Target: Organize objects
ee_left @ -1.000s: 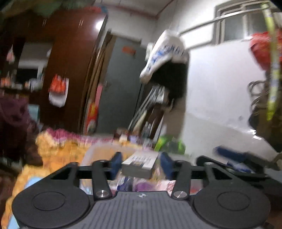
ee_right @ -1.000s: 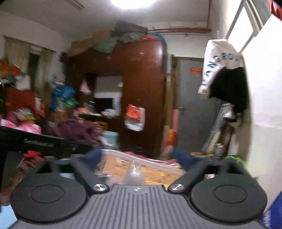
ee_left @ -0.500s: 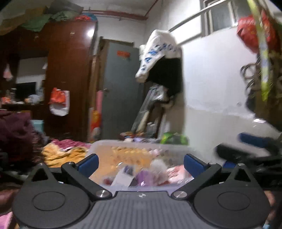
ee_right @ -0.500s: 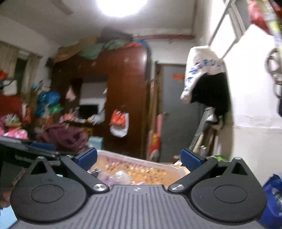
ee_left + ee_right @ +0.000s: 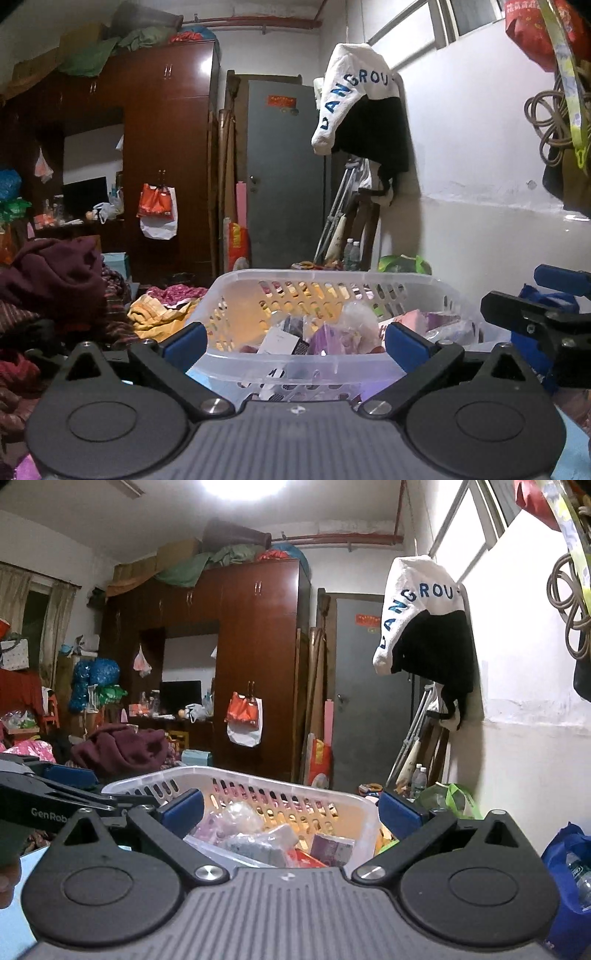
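Left gripper [image 5: 293, 345] jaws spread wide, nothing held; right gripper [image 5: 291, 812] the same, wide and bare. Straight ahead of both sits the clear slotted basket [image 5: 295, 363], packets [image 5: 258, 840] heaped inside, clothes [image 5: 55, 280] piled left.

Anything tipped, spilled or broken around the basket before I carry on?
Nothing stands out. The white basket sits level, with packets heaped loosely inside it, none over the rim. Left gripper and right gripper both hover before it, jaws wide and empty.
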`<state>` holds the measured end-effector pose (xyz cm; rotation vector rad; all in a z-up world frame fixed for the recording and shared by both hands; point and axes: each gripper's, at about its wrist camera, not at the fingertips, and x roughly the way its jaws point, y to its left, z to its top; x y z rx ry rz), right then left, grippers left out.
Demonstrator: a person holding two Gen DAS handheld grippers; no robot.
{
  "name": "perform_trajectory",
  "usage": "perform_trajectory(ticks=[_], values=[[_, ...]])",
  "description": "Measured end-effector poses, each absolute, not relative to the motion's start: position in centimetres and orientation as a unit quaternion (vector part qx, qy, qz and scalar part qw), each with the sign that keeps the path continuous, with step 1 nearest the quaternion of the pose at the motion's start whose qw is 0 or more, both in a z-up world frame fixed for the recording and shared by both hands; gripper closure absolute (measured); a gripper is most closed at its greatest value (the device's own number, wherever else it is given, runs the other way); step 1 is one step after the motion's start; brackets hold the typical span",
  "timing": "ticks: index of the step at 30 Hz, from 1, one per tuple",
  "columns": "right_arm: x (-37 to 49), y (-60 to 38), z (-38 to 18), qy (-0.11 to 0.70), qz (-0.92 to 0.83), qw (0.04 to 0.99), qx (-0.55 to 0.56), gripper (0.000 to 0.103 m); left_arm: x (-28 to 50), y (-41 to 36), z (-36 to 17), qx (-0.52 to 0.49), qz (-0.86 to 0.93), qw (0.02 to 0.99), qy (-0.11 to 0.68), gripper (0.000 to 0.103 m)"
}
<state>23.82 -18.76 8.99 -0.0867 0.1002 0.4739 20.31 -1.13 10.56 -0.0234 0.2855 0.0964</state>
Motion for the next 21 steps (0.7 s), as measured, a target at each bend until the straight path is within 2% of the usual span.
perform_trajectory(ticks=[21], values=[[23.8, -19.9, 8.1, 0.066, 0.222, 0.972, -0.027, 0.0, 19.8, -2.4, 9.7, 0.005, 0.04, 0.987, 0.156, 0.0]])
